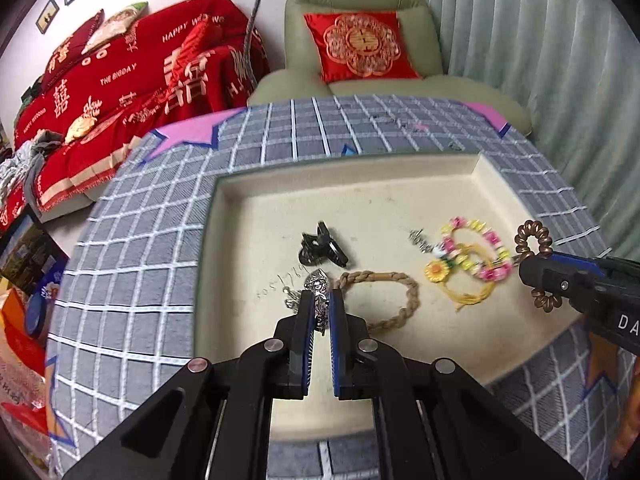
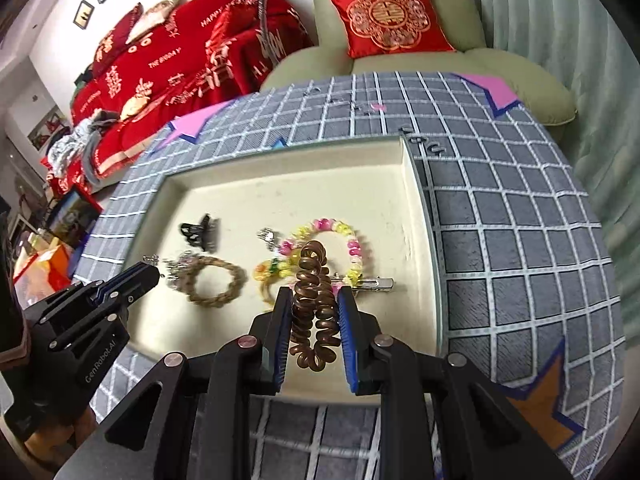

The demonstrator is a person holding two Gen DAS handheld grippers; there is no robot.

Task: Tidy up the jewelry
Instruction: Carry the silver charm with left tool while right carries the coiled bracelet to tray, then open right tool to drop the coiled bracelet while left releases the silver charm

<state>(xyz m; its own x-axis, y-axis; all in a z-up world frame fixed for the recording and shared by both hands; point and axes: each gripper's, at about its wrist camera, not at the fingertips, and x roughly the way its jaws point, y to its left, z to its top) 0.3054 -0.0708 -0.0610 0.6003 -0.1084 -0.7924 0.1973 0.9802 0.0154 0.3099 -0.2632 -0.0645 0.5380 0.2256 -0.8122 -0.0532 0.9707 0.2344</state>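
A: What does the left gripper (image 1: 321, 300) have?

B: Its fingers are drawn in narrow on a silver ornament (image 1: 319, 285), pinched between the blue pads just over the floor of the cream tray (image 1: 256, 208). In the left wrist view that sits near 6 o'clock of the tray.

A: And the right gripper (image 2: 313, 300)?

B: Clamped on a brown spiral hair tie (image 2: 313, 300); the coil stands squeezed between the fingers and pokes out beyond the tips. In the left view the same tie (image 1: 534, 236) shows at 3 o'clock, by the tray's right wall.

A: What else lies in the tray?

B: A black claw clip (image 1: 322, 245) toward the middle, about 12 o'clock from the left gripper's tips. A braided tan ring (image 1: 394, 296) just beside those tips at 3 o'clock. Farther right, a pink and yellow bead bracelet (image 1: 476, 250) with a yellow flower charm (image 1: 436, 270), and a small silver piece (image 1: 418, 238) at its 9 o'clock.

A: Anything under the right gripper?

B: A metal hair clip (image 2: 372, 283) lying flat, touching the bracelet at 3 o'clock of the tips.

A: And the tray itself?

B: It rests on a grey checked cloth (image 1: 160, 240).
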